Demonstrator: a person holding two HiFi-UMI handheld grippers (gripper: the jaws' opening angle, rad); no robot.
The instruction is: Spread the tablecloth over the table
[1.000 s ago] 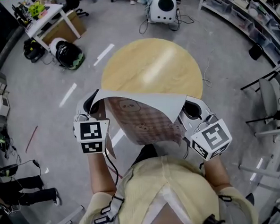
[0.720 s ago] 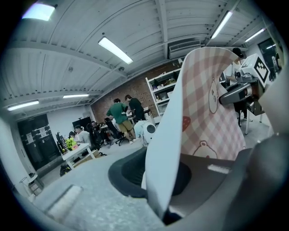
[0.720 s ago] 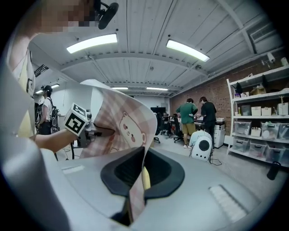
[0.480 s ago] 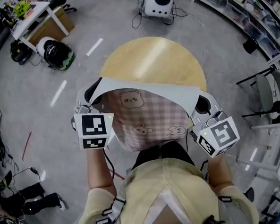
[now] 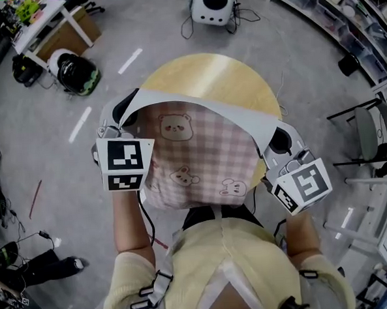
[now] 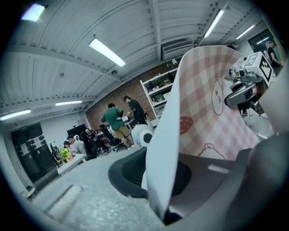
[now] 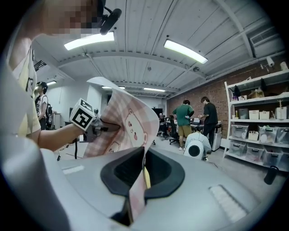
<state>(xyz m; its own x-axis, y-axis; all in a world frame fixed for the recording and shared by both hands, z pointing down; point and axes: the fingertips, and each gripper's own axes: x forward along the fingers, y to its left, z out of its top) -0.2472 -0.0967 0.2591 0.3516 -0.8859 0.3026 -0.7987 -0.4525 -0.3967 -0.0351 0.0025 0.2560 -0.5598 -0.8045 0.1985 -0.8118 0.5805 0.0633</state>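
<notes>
Head view looks steeply down on a grey floor (image 5: 66, 210), where a round table (image 5: 221, 77) with a light wooden top stands directly ahead of the person (image 5: 233, 266), who wears a pale yellow top. The tablecloth (image 5: 200, 157) is held up between the person and the table, stretched as a sheet from one gripper to the other. Its pink-checked, bear-printed side faces the camera, and its far edge curls over to show a plain white back. It covers the table's near half in this view, but whether it touches the tabletop cannot be told. The left gripper (image 5: 121, 119) is clamped tight on the cloth's left corner; in the left gripper view the white edge runs down into the narrow slit between the closed jaws. The right gripper (image 5: 279, 142) is pinched the same way on the right corner, and the right gripper view shows a strip of checked cloth squeezed between its jaws. A grey chair (image 5: 375, 133) stands at the right, a white rounded machine (image 5: 212, 4) sits on the floor beyond the table, and a black-and-green rounded object (image 5: 76, 69) lies at the upper left.
</notes>
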